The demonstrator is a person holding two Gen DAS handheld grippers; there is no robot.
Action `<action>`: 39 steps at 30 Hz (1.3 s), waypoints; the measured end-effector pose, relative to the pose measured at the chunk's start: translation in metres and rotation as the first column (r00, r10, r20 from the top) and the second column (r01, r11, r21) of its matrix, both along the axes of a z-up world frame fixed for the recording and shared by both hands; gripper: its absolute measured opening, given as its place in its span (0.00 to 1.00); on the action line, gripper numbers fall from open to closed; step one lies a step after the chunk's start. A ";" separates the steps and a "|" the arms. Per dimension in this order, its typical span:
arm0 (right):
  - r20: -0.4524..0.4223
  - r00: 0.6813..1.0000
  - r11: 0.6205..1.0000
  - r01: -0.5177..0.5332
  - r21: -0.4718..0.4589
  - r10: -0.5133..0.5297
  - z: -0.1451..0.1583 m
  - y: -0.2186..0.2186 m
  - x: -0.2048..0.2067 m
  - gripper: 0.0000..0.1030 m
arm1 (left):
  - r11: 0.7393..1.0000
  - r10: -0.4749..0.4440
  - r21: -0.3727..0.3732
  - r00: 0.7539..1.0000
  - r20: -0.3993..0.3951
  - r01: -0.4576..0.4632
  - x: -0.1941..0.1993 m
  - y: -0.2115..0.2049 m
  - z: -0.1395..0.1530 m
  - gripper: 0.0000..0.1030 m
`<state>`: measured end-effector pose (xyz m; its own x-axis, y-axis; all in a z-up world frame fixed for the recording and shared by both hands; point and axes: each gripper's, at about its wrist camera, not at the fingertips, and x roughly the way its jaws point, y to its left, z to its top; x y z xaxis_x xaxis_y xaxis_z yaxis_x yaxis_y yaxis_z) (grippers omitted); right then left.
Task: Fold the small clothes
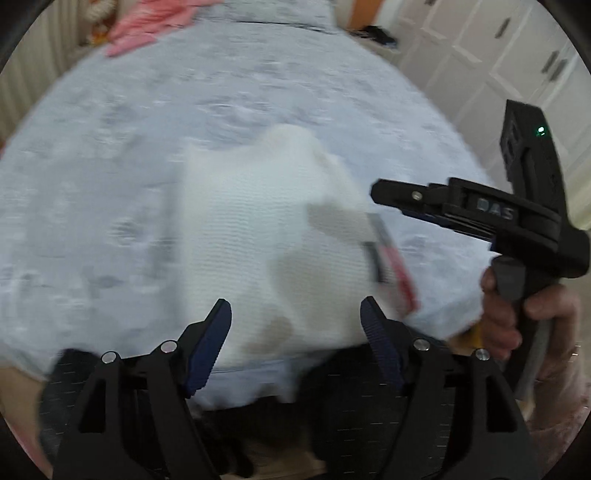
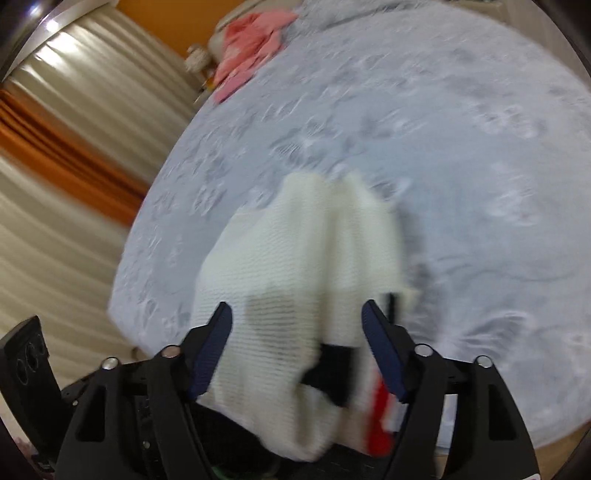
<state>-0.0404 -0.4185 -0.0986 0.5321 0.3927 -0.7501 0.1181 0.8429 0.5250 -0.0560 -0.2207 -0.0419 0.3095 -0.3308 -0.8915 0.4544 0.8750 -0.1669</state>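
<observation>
Both pairs of jaws stand wide apart with nothing pressed between their blue pads. The left gripper (image 1: 295,314) hangs over the near edge of a white knit garment (image 1: 266,236), and the right gripper (image 2: 297,317) hangs over the same garment (image 2: 295,251); cloth shows in the gap of each, but neither pad visibly touches it.

Much is blurred. The garment's outline is smeared in both views, so its folds and which end is the neck cannot be told. A red and dark striped trim (image 1: 391,266) shows at its right edge, too blurred to read. In the right wrist view that trim (image 2: 380,424) is partly hidden behind the right finger, and a dark patch beside it cannot be identified. The garment's near edge is cut off by the gripper bodies in both views.

The garment lies on a pale blue patterned bedspread (image 1: 110,166), near the bed's front edge. A pink garment (image 1: 147,26) lies at the far corner.

Only the left wrist view shows the right gripper from the side, its black fingers pointing left and down toward the garment, with a hand (image 1: 517,314) wrapped round its handle, and white cupboard doors (image 1: 498,55) behind. Only the right wrist view shows the beige and orange curtain (image 2: 74,147).
</observation>
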 end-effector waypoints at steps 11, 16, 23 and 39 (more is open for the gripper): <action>-0.061 0.998 0.999 0.003 -0.034 -0.005 -0.005 0.047 0.009 0.19 | 0.990 0.121 0.064 0.993 0.011 -0.122 0.023 0.039 -0.003 0.68; -0.040 0.998 0.987 0.036 -0.155 -0.042 0.012 0.027 -0.007 0.22 | 0.992 0.109 0.060 0.994 0.004 -0.109 0.022 0.039 -0.008 0.68; -0.091 0.995 0.975 0.027 -0.221 -0.048 -0.007 0.022 -0.004 0.25 | 0.991 0.108 0.082 0.994 -0.030 -0.105 0.028 0.040 -0.025 0.68; -0.157 0.986 0.998 0.055 -0.030 -0.059 -0.051 -0.001 0.062 0.24 | 0.866 0.199 -0.301 0.827 -0.525 -0.399 0.109 0.063 -0.118 0.74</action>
<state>0.0218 -0.4196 -0.1496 0.4271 0.3445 -0.8360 0.2462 0.8454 0.4741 0.0525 -0.1573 -0.1603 0.0360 -0.6334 -0.7730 -0.0391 0.7720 -0.6344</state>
